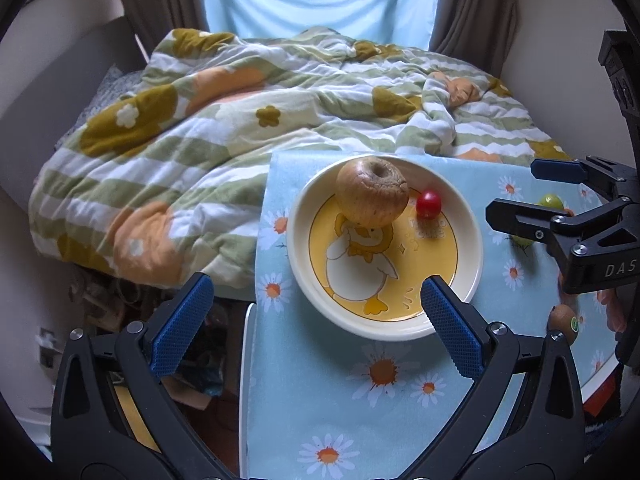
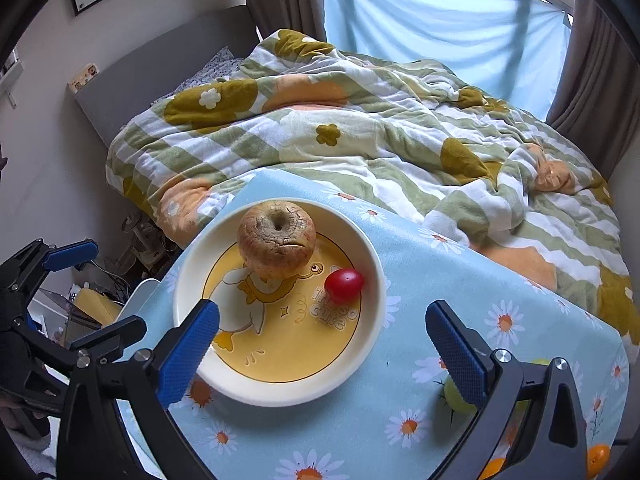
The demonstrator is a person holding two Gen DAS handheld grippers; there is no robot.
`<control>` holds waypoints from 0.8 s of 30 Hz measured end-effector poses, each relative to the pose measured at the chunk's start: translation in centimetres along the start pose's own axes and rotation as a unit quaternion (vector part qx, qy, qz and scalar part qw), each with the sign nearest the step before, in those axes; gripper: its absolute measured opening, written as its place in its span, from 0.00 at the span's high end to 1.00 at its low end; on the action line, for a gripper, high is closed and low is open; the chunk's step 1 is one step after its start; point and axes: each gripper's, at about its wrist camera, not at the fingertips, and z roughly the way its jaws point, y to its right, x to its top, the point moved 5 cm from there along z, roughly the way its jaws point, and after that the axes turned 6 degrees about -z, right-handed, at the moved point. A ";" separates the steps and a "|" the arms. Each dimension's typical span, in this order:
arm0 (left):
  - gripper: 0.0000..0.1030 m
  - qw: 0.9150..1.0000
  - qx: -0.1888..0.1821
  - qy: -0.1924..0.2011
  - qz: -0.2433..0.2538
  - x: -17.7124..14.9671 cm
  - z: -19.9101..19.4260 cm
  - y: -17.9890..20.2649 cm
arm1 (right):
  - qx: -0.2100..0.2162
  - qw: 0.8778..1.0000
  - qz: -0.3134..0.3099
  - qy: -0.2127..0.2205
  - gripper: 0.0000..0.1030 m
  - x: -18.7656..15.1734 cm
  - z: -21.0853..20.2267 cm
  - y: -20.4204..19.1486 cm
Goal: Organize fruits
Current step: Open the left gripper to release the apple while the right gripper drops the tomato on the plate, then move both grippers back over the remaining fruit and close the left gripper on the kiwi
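Note:
A wrinkled brown apple [image 1: 372, 192] [image 2: 276, 240] and a small red tomato [image 1: 428, 205] [image 2: 344, 285] lie in a cream plate [image 1: 297, 240] [image 2: 280, 394] with a yellow duck picture. My left gripper [image 1: 318, 324] hovers open above the plate's near rim, nothing between its blue pads. My right gripper [image 2: 322, 354] is open too, above the plate's near right side, and holds nothing. It appears in the left wrist view at the right edge [image 1: 540, 196]. A green fruit [image 2: 456, 398] [image 1: 551, 201] lies on the cloth, partly hidden by the right finger.
The plate stands on a table under a light blue daisy cloth [image 1: 320, 400] [image 2: 440, 280]. A kiwi [image 1: 564, 320] and an orange fruit [image 2: 598, 458] lie near the table's right side. A bed with a rumpled floral quilt [image 1: 240, 120] lies beyond. Floor clutter sits left of the table.

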 end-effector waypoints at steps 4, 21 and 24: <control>0.00 1.000 -0.020 0.003 0.005 0.5 -0.9 0.8 | -0.016 1.000 0.025 0.000 0.00 -0.5 -2.6 0.6; 0.00 0.997 -0.039 0.017 0.063 0.3 -4.6 11.3 | -0.098 0.990 0.095 0.023 0.00 -7.5 -13.0 8.6; 0.00 0.998 -0.037 0.012 0.052 -0.7 -4.8 13.8 | -0.094 0.991 0.095 0.022 0.00 -9.4 -14.2 10.5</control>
